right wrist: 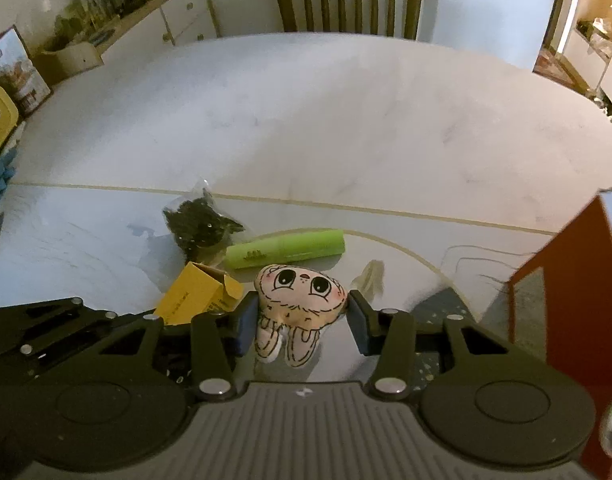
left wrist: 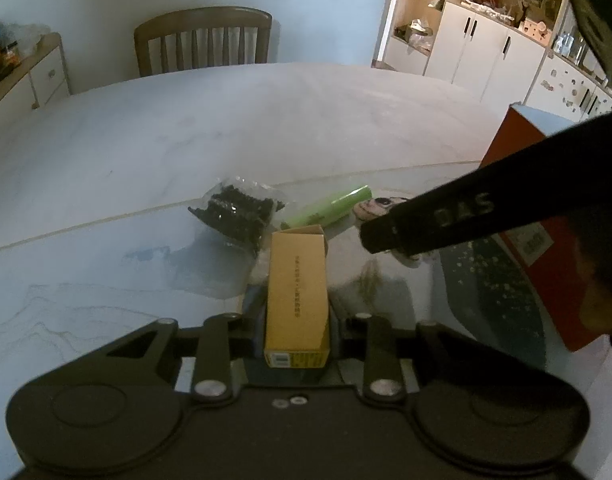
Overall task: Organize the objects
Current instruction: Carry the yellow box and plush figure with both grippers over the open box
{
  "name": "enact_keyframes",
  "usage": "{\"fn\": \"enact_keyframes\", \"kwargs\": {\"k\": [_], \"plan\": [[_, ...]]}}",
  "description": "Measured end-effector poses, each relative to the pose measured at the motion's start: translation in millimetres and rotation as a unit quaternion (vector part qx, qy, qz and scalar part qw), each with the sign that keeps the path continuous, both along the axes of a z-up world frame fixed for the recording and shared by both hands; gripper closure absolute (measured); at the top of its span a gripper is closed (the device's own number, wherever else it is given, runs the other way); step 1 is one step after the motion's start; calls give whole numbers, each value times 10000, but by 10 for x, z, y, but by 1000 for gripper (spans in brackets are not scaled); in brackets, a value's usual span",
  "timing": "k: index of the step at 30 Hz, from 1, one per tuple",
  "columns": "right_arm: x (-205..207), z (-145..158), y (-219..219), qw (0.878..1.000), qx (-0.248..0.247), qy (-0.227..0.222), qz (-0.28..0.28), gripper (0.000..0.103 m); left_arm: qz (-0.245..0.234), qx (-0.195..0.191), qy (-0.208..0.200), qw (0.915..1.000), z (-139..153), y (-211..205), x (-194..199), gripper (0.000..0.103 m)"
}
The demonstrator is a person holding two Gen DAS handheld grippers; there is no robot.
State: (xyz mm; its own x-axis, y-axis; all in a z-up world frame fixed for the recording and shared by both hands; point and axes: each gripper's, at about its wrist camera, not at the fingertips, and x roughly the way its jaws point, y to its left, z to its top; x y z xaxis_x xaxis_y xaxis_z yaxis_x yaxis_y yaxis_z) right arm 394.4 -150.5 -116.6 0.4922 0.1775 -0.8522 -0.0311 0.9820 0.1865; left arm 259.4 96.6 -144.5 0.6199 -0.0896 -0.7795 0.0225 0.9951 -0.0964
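My left gripper is shut on a yellow carton, held lengthwise between the fingers just above the table; the carton also shows in the right wrist view. My right gripper has its pads on both sides of a plush bunny toy, pressing its cheeks; the bunny is mostly hidden behind the right gripper's arm in the left wrist view. A green tube and a clear bag of black parts lie on the table just beyond.
A red box stands open at the right. The round marble table extends far ahead. A wooden chair stands at its far side. Cabinets line the walls.
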Motion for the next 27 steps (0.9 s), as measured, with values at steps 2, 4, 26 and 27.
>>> {"fn": "enact_keyframes", "kwargs": {"k": [2, 4, 26, 27], "plan": [[-78, 82, -20, 10000, 5, -64, -15, 57, 3, -44, -24, 10000, 57, -10, -40, 75], [-156, 162, -37, 9999, 40, -131, -27, 57, -9, -89, -47, 9999, 126, -18, -64, 75], [-1353, 1012, -634, 9950, 188, -904, -370, 57, -225, -778, -577, 9950, 1006, -557, -317, 75], [-1404, 1033, -683, 9948, 181, -926, -391, 57, -249, -770, -591, 9950, 1045, -617, -323, 75]]}}
